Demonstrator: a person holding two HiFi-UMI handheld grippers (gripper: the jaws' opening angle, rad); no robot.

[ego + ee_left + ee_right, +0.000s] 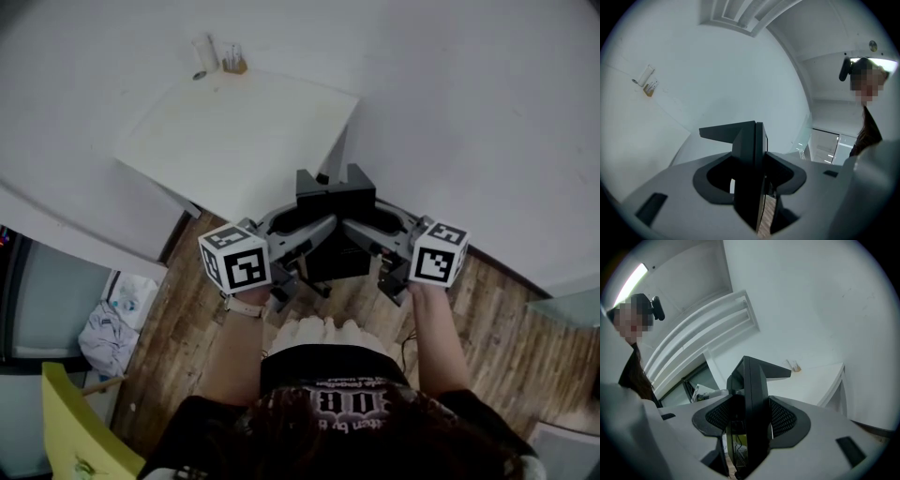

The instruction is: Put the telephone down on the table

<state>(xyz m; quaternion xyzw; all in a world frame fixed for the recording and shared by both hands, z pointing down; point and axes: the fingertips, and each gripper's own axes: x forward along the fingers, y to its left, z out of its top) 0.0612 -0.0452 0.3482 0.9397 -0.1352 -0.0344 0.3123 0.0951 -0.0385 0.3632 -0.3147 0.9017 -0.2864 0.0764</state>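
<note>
Jaws of left gripper (317,231) and right gripper (360,229) clamped the black telephone (335,190); the white table (234,141) ahead held two small containers (218,58) at its far edge.

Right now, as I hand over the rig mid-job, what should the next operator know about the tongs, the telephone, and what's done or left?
Left tongs: shut on one side of the telephone.
Right tongs: shut on its other side.
Telephone: held in the air between both tongs, over the wooden floor, beside the white table, not resting on it.
Table: small things stand at its far corner.
Done: telephone lifted and held by both tongs.
Left: bring it over the tabletop, set it down, then open both tongs.
</note>
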